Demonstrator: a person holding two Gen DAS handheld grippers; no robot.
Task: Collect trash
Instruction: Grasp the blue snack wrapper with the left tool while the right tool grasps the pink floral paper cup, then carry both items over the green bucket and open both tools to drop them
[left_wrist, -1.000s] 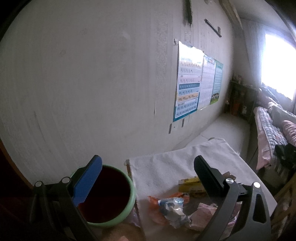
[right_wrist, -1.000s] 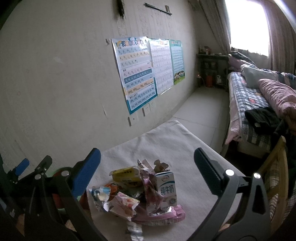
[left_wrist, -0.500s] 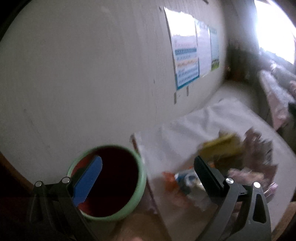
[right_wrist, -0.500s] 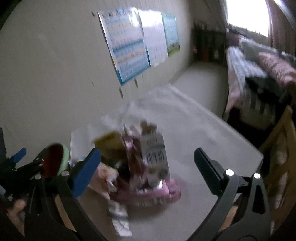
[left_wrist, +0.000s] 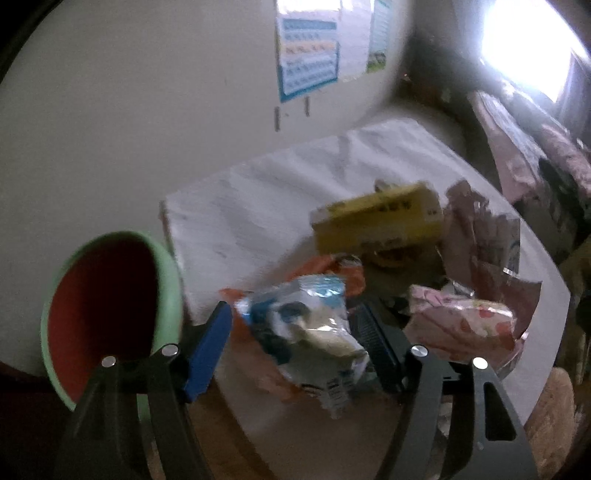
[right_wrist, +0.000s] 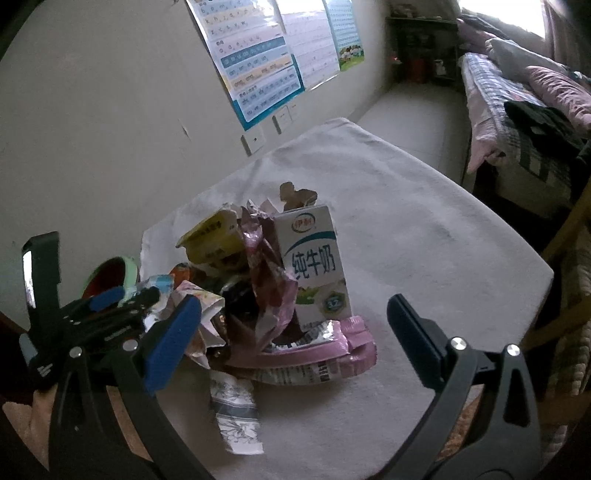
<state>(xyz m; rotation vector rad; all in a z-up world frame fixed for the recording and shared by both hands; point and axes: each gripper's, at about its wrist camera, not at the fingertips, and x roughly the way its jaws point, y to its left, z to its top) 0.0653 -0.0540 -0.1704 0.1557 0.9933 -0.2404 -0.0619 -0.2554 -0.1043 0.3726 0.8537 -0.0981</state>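
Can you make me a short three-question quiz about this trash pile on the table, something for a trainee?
1. True or false: the milk carton is standing upright.
2. Which item sits between the fingers of the left gripper? A) yellow box B) blue and white wrapper C) pink wrapper
3. Fill in: the green bin is ___ inside.

Key: 1 true. 2 B; its jaws are closing around it. 3 red.
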